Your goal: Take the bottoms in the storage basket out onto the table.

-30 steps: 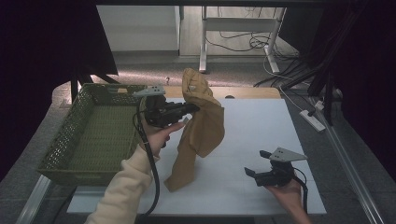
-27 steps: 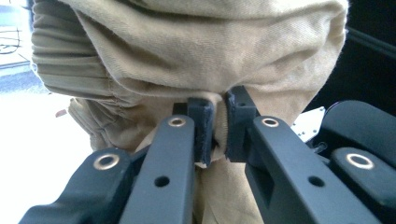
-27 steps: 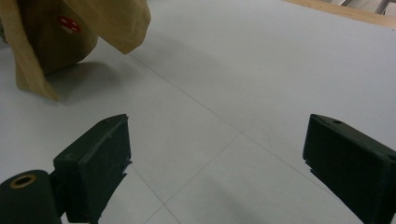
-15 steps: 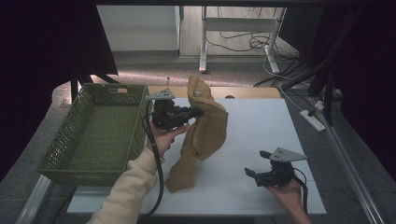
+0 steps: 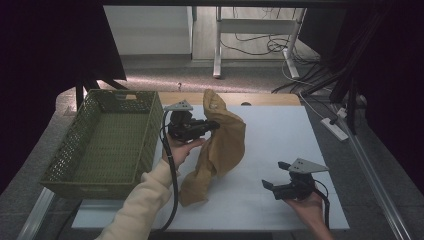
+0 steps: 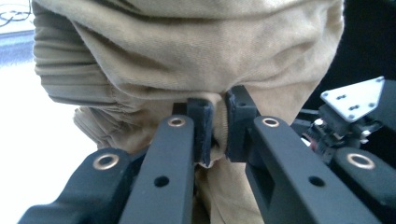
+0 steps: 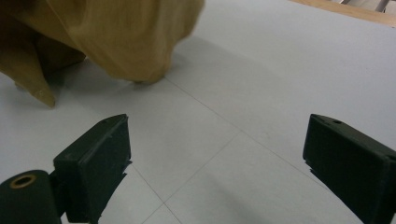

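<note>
Tan cloth (image 5: 220, 145), just one piece, hangs pinched tight in the left tongs (image 5: 212, 125), its lower end resting on the white tabletop (image 5: 280, 135). One green basket (image 5: 107, 142) sits to the left. The right tongs (image 5: 272, 186) are spread wide with nothing between them, well apart from the cloth.

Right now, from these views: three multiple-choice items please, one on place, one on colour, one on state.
1. Where is the basket?
A. left of the garment
B. right of the garment
C. on the floor

2. What colour is the garment?
A. blue
B. tan
C. white

3. How is the left hand-held gripper?
A. open above the table
B. lying in the basket
C. shut on the garment

Key: 1 A, the high view shows the basket at the table's left; 2 B, the cloth is tan in every view; 3 C, the left gripper view shows the pads pinching a fold.
</note>
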`<action>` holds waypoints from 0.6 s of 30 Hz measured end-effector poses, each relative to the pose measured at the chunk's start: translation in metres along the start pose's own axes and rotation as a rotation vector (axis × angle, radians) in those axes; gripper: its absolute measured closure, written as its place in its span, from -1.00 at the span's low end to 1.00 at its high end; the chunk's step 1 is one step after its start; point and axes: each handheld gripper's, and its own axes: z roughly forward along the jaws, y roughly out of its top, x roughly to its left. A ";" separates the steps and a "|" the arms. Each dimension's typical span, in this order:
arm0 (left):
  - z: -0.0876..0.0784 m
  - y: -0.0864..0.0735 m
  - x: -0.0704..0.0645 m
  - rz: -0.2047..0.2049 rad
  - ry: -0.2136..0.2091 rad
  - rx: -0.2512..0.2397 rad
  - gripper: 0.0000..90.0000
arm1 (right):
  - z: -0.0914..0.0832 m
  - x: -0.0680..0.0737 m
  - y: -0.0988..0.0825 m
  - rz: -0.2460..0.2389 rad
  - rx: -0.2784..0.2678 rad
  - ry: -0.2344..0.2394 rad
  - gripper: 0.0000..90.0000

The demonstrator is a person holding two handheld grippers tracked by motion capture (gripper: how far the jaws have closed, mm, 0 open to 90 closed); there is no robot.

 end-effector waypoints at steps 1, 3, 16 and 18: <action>0.002 -0.001 0.001 0.000 0.003 0.008 0.83 | 0.000 0.000 0.000 0.000 0.000 0.000 -0.83; 0.006 -0.003 0.002 0.003 0.007 0.020 0.83 | 0.000 0.000 0.000 -0.001 -0.001 0.002 -0.83; 0.041 -0.026 0.013 -0.034 0.013 0.120 0.82 | 0.000 -0.001 -0.001 0.003 0.000 0.002 -0.83; 0.046 -0.030 0.013 -0.035 0.012 0.132 0.81 | 0.000 -0.001 -0.001 0.003 0.001 0.001 -0.83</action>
